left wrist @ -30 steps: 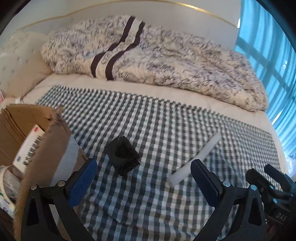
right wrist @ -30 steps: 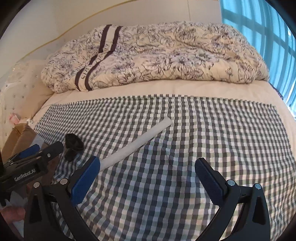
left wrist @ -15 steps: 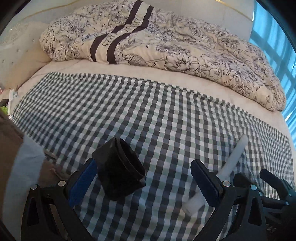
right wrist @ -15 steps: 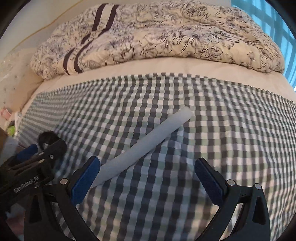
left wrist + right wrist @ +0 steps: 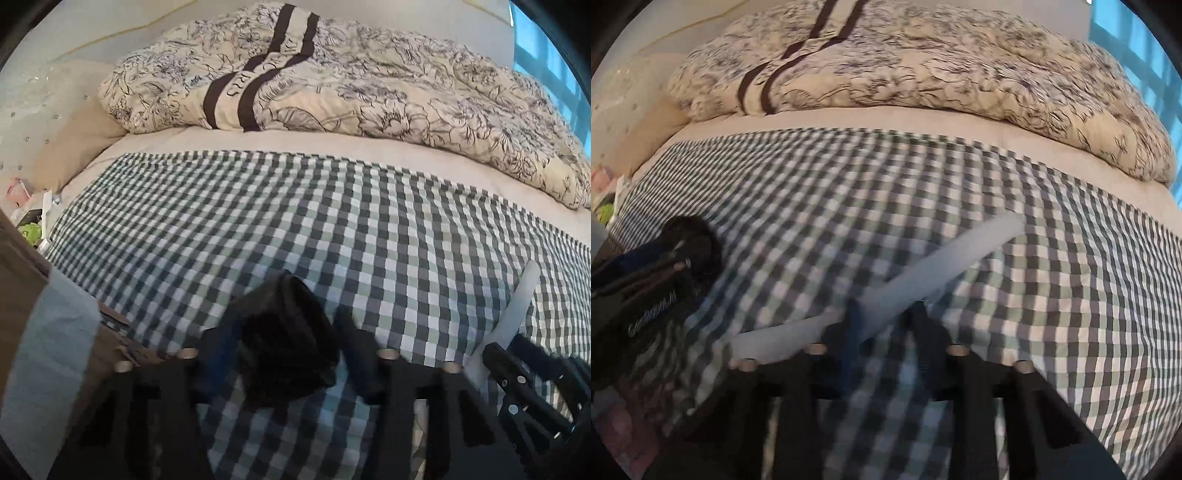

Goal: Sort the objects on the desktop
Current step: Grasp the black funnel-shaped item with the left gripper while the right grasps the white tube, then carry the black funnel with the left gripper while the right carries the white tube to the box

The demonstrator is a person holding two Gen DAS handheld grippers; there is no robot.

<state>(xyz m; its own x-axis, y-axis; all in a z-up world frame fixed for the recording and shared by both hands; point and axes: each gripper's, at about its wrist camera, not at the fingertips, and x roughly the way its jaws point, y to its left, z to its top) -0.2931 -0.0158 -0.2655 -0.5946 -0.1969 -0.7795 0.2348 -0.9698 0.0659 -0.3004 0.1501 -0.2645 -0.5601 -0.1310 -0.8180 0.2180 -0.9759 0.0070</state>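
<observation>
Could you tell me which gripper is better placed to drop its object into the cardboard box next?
Left, probably. The left gripper is closed around the black part, and the box sits right beside it at that view's left edge. The right gripper grips the white tube, farther from the box.

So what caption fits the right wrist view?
Right gripper closed on a white tube lying on a checked cloth.

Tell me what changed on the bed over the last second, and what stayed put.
Both grippers moved in and shut: the left gripper on the black holder, the right gripper on the white tube. Both objects still lie where they were on the checked cloth; nothing is lifted yet.
</observation>
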